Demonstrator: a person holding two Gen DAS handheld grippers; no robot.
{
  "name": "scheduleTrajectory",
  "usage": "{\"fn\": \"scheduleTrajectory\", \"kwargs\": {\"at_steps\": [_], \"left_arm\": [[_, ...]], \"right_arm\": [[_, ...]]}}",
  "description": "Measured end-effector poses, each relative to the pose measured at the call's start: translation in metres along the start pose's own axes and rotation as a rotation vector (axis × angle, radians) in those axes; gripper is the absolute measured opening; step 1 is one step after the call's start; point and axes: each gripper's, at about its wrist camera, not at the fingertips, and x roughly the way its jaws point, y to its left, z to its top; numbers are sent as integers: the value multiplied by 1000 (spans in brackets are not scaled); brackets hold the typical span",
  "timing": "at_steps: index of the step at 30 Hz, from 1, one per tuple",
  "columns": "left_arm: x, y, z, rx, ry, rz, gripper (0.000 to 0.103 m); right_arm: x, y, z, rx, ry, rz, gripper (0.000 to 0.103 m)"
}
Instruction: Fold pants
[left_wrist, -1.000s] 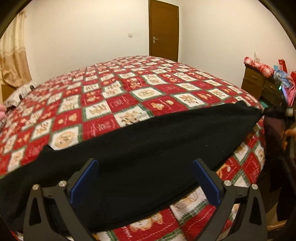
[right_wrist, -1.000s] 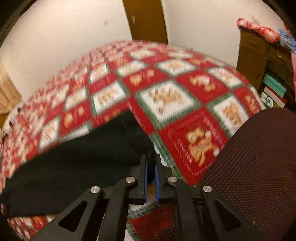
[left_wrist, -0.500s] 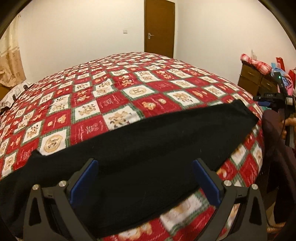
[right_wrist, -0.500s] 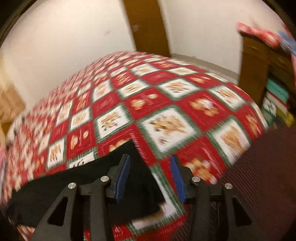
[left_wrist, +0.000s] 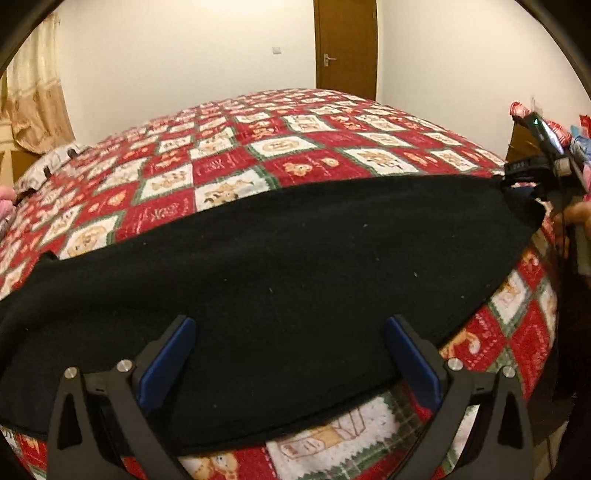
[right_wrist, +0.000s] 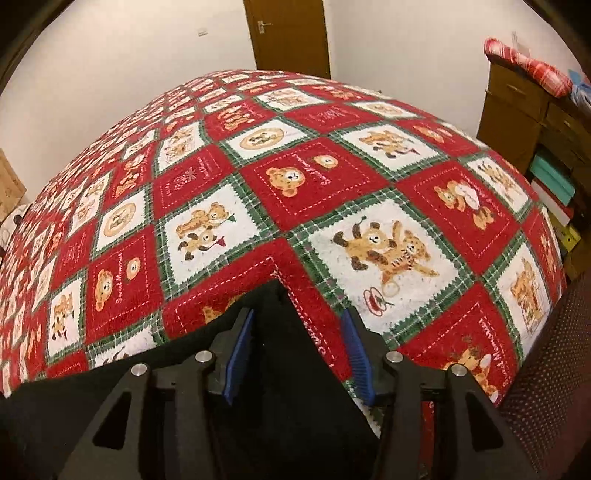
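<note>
The right tongs, which a second ago were pinched together at the corner of the pants, have let go and now stand partly apart, with that black corner lying loose between the pads and nothing pressing on it. The view has also sharpened from a blur, so the hand seems to be settling. The left tongs stay spread wide above the cloth, gripping nothing, and have come a little lower and closer to it. Judged from this, one lay-down is finished and the pants are released flat, ready for the next fold.

The pants lie on the bed, along its near edge, stretched as a long dark band from 9 o'clock to 3 o'clock in the left view. They look smooth, with few wrinkles, a soft fleecy surface flecked with lint, and a clean straight upper edge. Their right end tapers to a corner by the right tongs; the lower hem droops slightly over the bed's front at 6 o'clock.
</note>
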Motion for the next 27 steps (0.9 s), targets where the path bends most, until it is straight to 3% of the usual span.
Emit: {"fn": "scheduleTrajectory", "kwargs": {"at_steps": [2,5,6,8,11,13,14,18,22,25,27], "left_arm": [[-7,2,-1,6,14,-45,103],[-28,11,-11,23,-7,-112,103],[-34,16,-16,30,-16,-105,103],[-48,37,-26,18,-36,-69,103],[-68,89,-44,-102,-51,-3,103],[-81,129,-60,-220,-53,54,103],[-90,158,-72,-305,-48,98,103],[-113,226,-101,-474,-48,285,103],[-145,284,-110,-521,-119,416,103],[-147,317,-104,-499,-143,478,103],[-132,342,-96,-484,-119,469,103]], "right_arm": [[-16,-7,-2,35,-43,-13,49],[-61,-10,-14,82,-219,-86,51],[-82,-3,-22,60,-280,-80,51],[-103,21,-38,-8,-311,-13,51],[-112,73,-67,-138,-258,143,51],[-111,131,-96,-264,-200,262,51],[-111,159,-110,-327,-174,317,51],[-122,263,-161,-571,-148,502,51],[-136,333,-205,-697,-120,660,51],[-133,361,-230,-732,-74,686,51],[-116,372,-249,-734,16,654,52]]}}
